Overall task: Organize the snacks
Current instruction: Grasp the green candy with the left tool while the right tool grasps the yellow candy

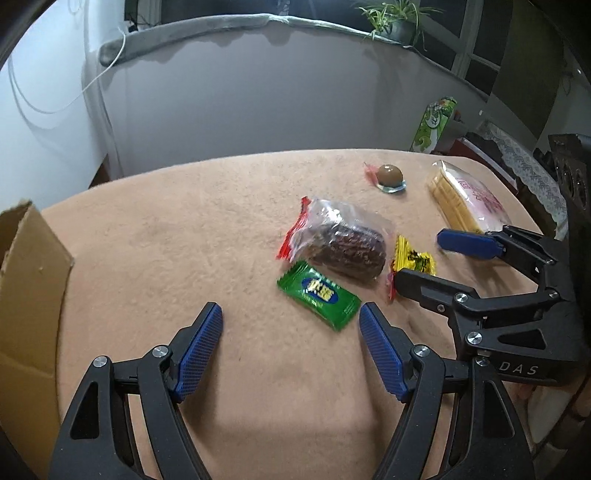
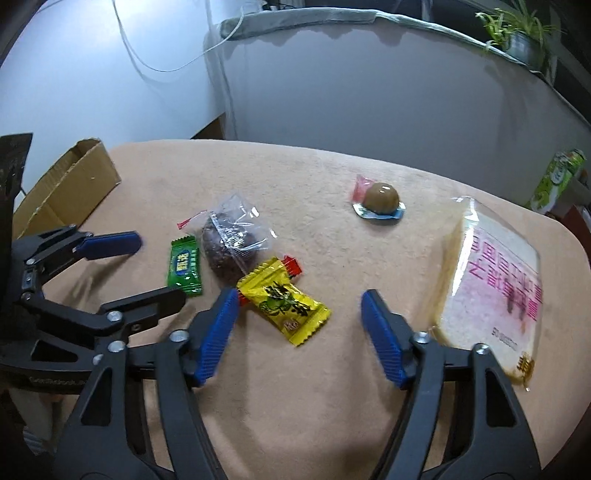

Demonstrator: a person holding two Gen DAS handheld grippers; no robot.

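Observation:
Several wrapped snacks lie on a beige cloth-covered table (image 1: 177,229). My left gripper (image 1: 290,313) hovers open just short of a green candy (image 1: 319,293), whose near corner lies between the blue pads. A brown cake in clear wrap (image 1: 347,251) sits behind it. In the right wrist view my right gripper (image 2: 300,298) is open, with a yellow candy (image 2: 284,302) lying between its fingers; the right pad stands clear of it. A packed brown egg (image 2: 382,199) and a bag of sliced bread (image 2: 495,280) lie further right.
An open cardboard box (image 1: 26,280) stands at the table's left edge. A green carton (image 1: 436,123) stands beyond the far right edge, and a potted plant (image 1: 395,22) sits on the sill. The two grippers work close side by side.

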